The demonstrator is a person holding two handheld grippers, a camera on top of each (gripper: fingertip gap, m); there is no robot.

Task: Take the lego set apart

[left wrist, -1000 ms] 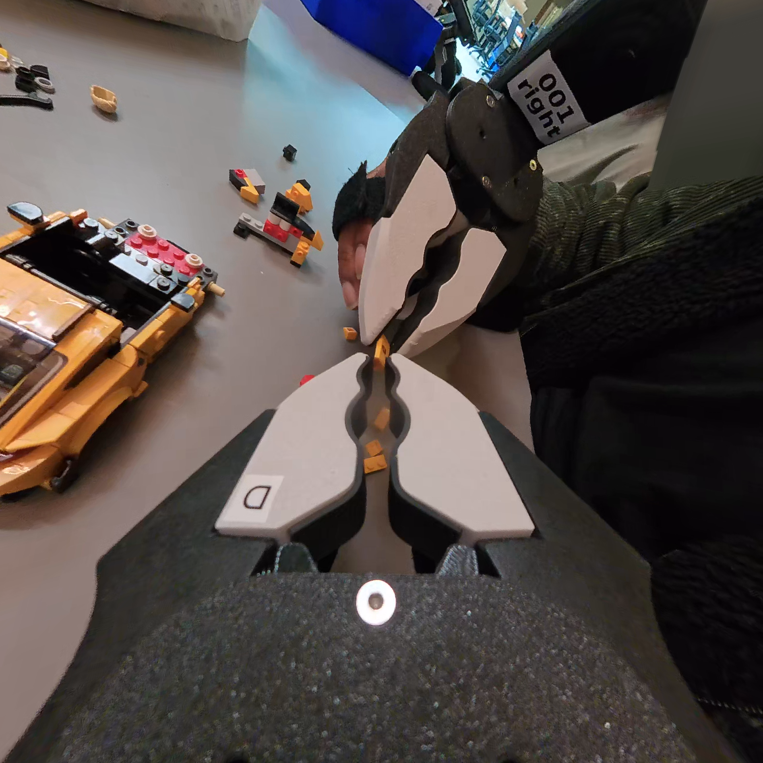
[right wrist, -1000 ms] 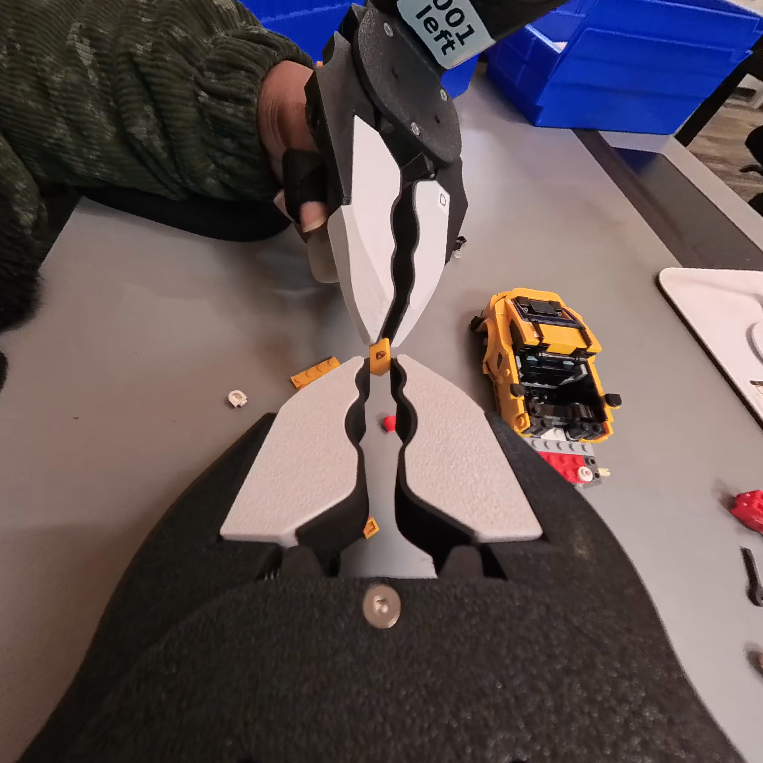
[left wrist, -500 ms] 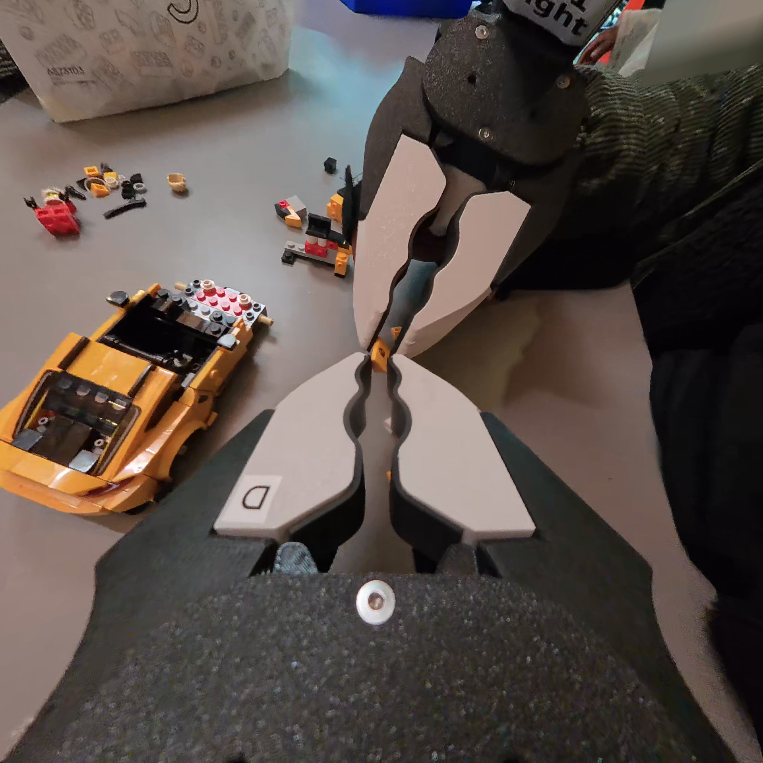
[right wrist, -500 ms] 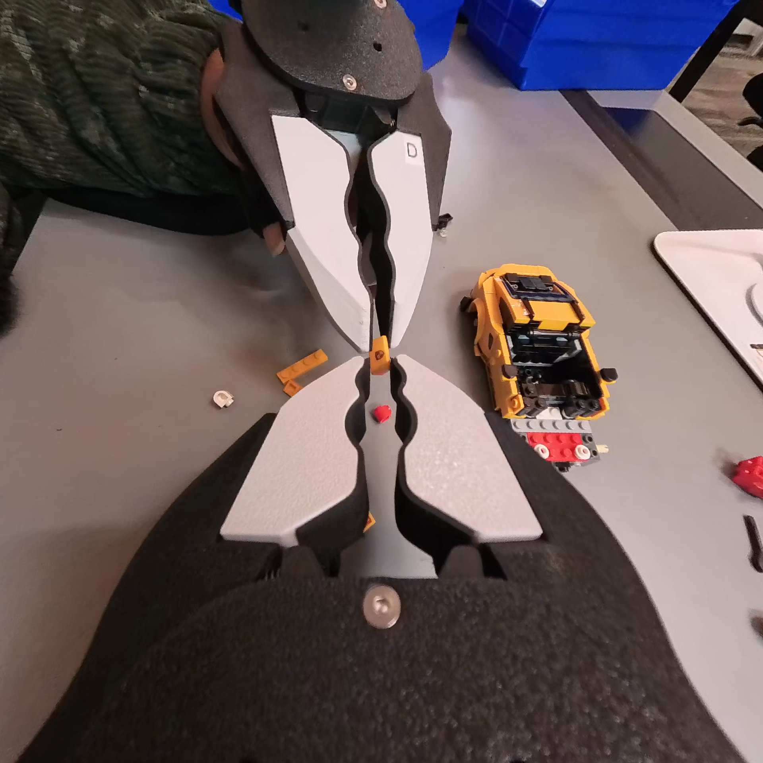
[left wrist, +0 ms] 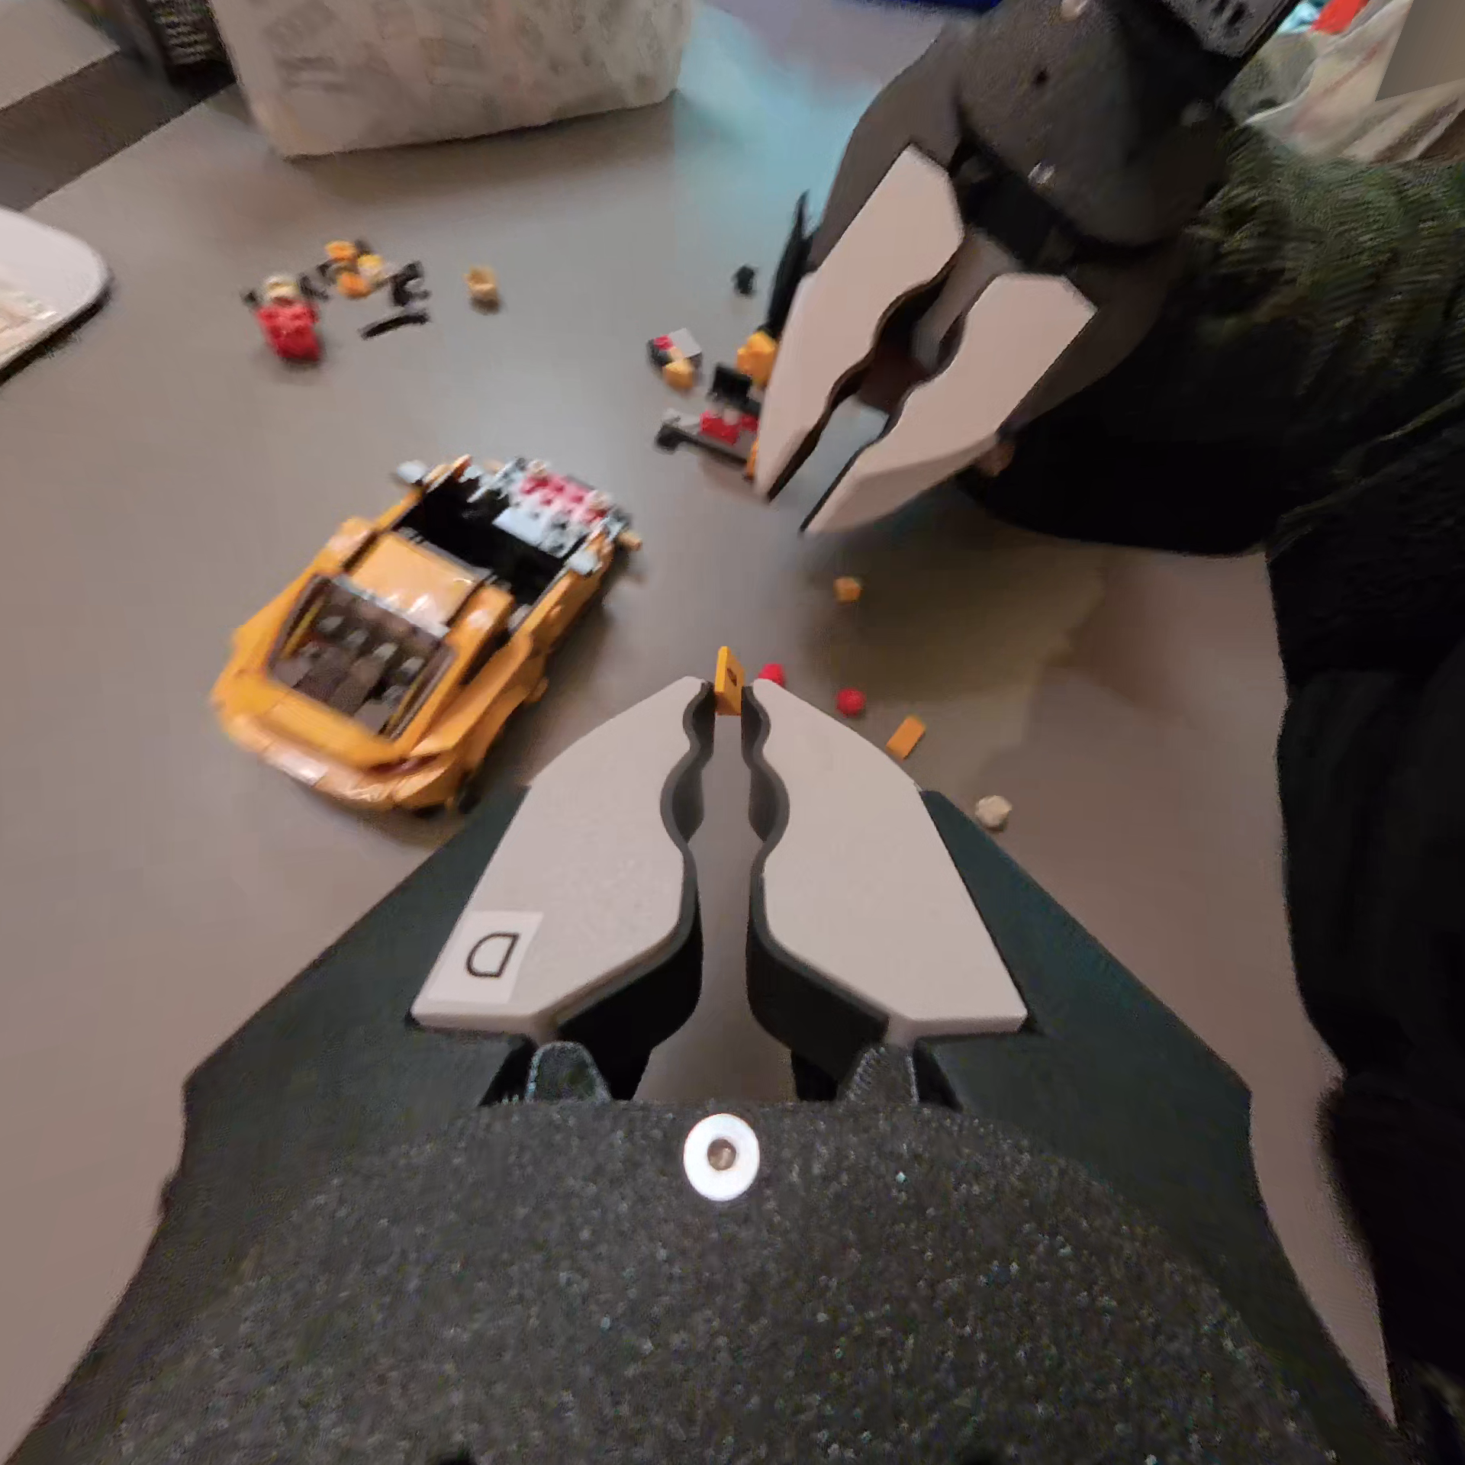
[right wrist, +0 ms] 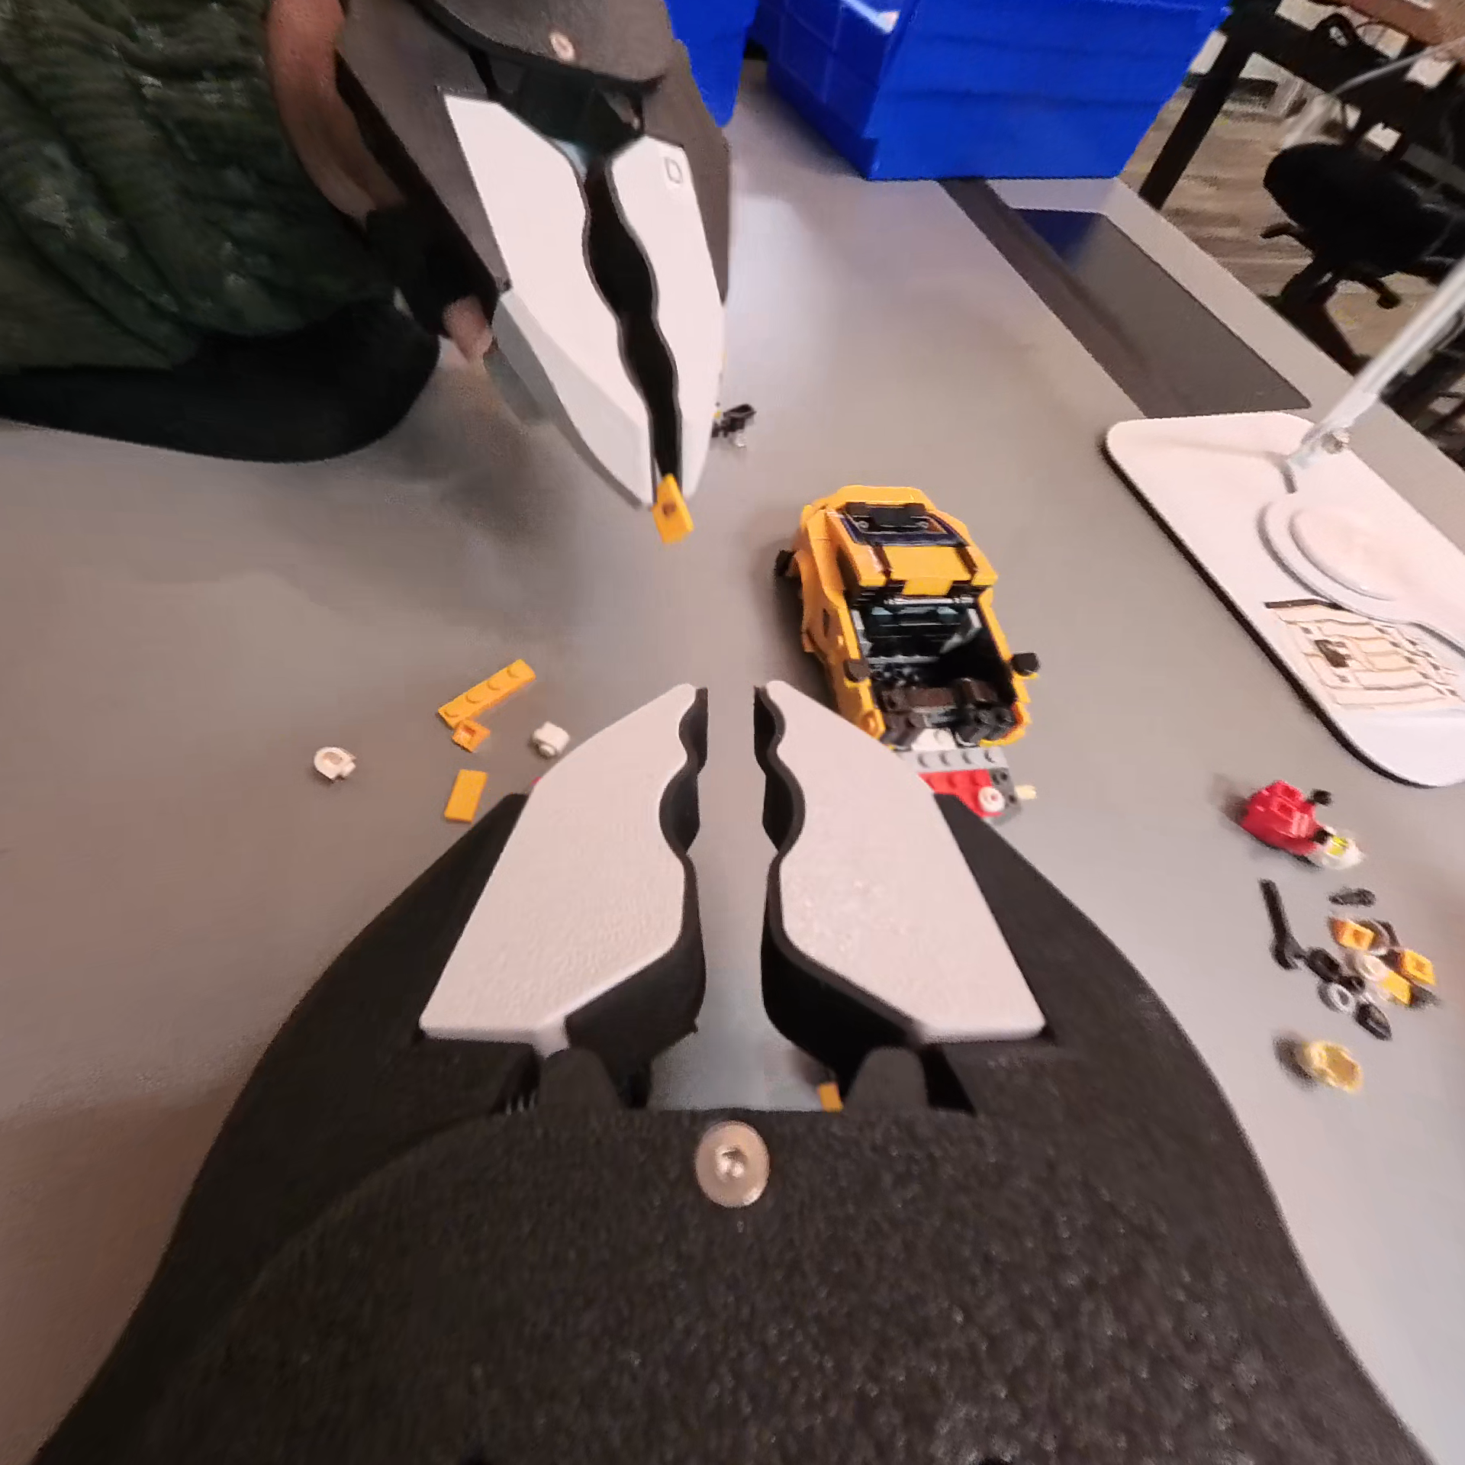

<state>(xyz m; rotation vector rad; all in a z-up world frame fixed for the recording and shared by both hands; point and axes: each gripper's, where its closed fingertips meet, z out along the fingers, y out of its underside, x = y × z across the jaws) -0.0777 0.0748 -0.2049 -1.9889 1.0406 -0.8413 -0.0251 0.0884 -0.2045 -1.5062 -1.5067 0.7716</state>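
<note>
Left gripper (left wrist: pixel 728 698): we've got it clenched on a small orange piece (left wrist: pixel 727 683), pinched right at the fingertips above the grey table (left wrist: pixel 158 832).
Right gripper (right wrist: pixel 729 698): fingers parted a little and nothing between them, so released; it sits well apart from the left one.
Orange lego car (right wrist: pixel 904 610): it rests on the table between the two scatterings of loose bits, roof off, red-and-grey plate showing at its tail.
Loose parts: an orange plate (right wrist: pixel 485 691) and white studs lie near our right fingertips.
Handling: we reckon the car is light and stiff but brittle at the joints; brace the body low at its sides and pry at the tail plate.
Hedge: motion blur, so the piece's exact shape escapes us.
</note>
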